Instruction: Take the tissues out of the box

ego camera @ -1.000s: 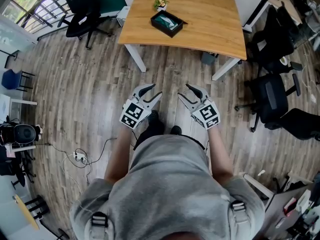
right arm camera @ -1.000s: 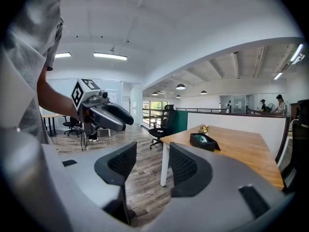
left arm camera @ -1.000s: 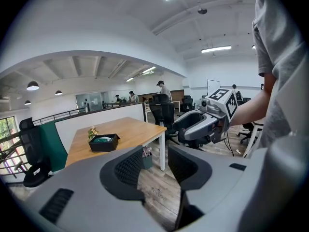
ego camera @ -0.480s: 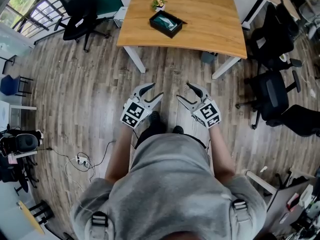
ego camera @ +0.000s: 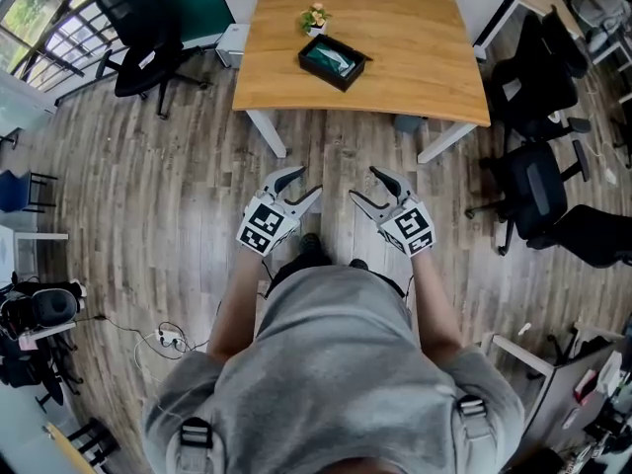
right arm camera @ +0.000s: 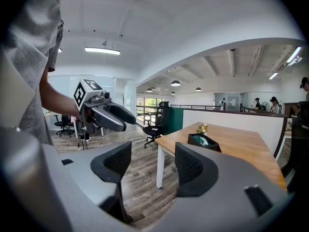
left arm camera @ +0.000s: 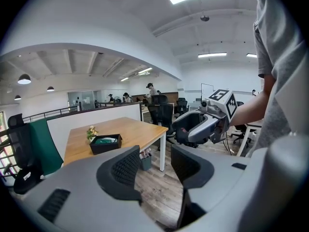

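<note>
A black tissue box with a pale green tissue showing in its top stands on the wooden table, well ahead of me. It also shows as the black box in the left gripper view and as the box in the right gripper view. My left gripper and right gripper hover side by side over the wood floor, short of the table. Both stand open with nothing between their jaws. Each gripper sees the other: the right gripper and the left gripper.
A small pot of flowers stands just behind the box. Black office chairs crowd the right side and another chair sits at the left. Cables and a power strip lie on the floor at my left.
The table and box have slid slightly lower and to the right in the head view. Both grippers have kept their place in front of me.
</note>
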The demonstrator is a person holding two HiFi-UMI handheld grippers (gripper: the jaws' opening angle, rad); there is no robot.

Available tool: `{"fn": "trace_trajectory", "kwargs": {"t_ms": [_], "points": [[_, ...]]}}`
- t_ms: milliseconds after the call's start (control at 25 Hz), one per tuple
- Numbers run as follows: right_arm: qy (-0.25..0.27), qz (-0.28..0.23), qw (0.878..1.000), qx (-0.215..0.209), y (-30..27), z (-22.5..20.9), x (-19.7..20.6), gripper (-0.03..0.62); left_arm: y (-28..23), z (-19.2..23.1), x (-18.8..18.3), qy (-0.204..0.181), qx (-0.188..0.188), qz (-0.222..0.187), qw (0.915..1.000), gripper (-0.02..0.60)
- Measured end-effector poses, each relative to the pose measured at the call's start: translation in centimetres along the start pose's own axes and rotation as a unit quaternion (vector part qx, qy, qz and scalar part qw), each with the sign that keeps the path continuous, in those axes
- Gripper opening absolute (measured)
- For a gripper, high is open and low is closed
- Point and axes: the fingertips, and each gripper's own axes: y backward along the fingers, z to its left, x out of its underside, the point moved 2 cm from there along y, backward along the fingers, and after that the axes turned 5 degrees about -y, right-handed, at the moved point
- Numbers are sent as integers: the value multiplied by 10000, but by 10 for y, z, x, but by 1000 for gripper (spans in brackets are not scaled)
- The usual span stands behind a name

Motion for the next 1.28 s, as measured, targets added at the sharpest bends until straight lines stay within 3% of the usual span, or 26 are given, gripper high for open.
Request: {"fn": "trace_trajectory", "kwargs": {"t_ms": [320,520,600,1280], "points": [[-53,28,9995,323,-51,-1,-15,288,4,60,6,-104,222,-186,9995,219],[-96,44,9985,534,-72,1,-20,288,12,87,22,-87,326,4,9994,219],[-125,78,9982,587,-79,2,-19,288,16,97,23,-73,316,-113,9994,219],[-288,249,9950,924,-101,2,-7,281,27,124,45,86,430,-185,9989,219]]}}
